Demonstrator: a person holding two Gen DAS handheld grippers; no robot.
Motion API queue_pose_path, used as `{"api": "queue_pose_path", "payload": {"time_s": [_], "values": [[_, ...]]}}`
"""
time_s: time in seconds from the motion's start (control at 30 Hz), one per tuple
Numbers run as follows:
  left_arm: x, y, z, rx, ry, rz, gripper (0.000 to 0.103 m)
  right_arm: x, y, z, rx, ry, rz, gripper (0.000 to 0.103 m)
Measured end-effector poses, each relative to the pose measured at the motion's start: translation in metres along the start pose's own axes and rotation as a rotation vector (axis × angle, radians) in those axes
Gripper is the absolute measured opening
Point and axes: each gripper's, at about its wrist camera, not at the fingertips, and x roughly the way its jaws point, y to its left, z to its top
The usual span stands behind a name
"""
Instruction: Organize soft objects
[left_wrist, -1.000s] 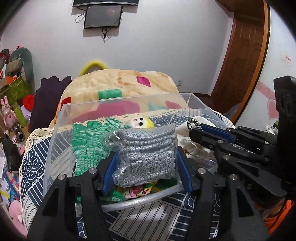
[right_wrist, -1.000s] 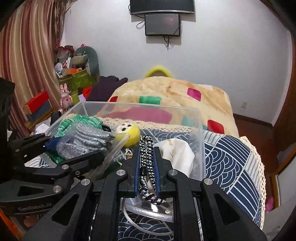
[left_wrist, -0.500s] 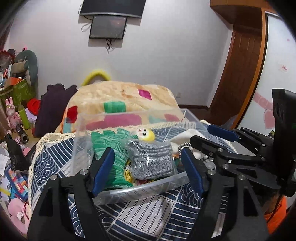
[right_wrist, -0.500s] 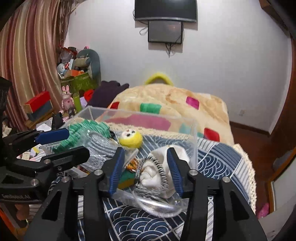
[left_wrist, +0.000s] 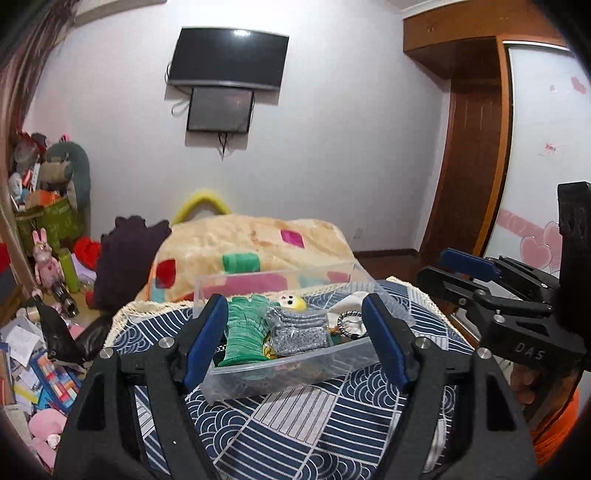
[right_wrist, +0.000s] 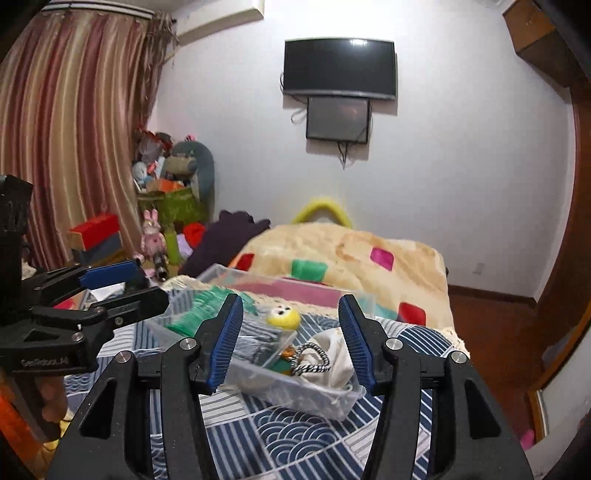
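Note:
A clear plastic bin (left_wrist: 295, 373) (right_wrist: 303, 395) sits on the blue-and-white patterned cloth (left_wrist: 306, 424). It holds green gloves (left_wrist: 242, 336), a bagged grey knit item (left_wrist: 299, 330) (right_wrist: 255, 339), a yellow plush ball (left_wrist: 292, 303) (right_wrist: 282, 316), a black-and-white cord (left_wrist: 349, 322) (right_wrist: 310, 356) and a white cloth (right_wrist: 334, 350). My left gripper (left_wrist: 295, 343) is open and empty, back from the bin. My right gripper (right_wrist: 290, 338) is open and empty, also back from the bin. Each gripper shows at the edge of the other's view.
A beige blanket with coloured patches (left_wrist: 251, 243) lies behind the bin. Toys, boxes and papers clutter the floor at left (left_wrist: 40, 332). A wooden door (left_wrist: 465, 177) is at right. A TV (left_wrist: 227, 59) hangs on the wall.
Both grippers let go of their items into the bin, opened wide and pulled back and up. The grey bagged item and the cord now lie in the bin.

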Motion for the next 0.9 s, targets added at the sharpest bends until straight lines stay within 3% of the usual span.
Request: {"api": "queue_pose_path", "payload": {"time_s": [0.1,0.17,0.37,0.57,0.9], "values": [[-0.021,-0.008,-0.004,0.017,-0.035,0.005,0.076,-0.018,0.007,-0.003,-0.011,-0.031,0.013,0.056],[-0.033,-0.012,-0.008,0.020,-0.057,0.005,0.083,-0.026,0.011,-0.005,-0.018,-0.050,0.020,0.070],[-0.056,-0.019,-0.017,0.012,-0.097,0.014,0.099,-0.043,0.017,-0.013,-0.010,-0.100,0.013,0.082],[-0.069,-0.022,-0.024,0.008,-0.117,0.015,0.102,-0.055,0.018,-0.019,0.001,-0.137,-0.001,0.101],[-0.075,-0.029,-0.033,0.023,-0.135,0.028,0.102,-0.062,0.018,-0.031,0.025,-0.158,0.005,0.103]]}}
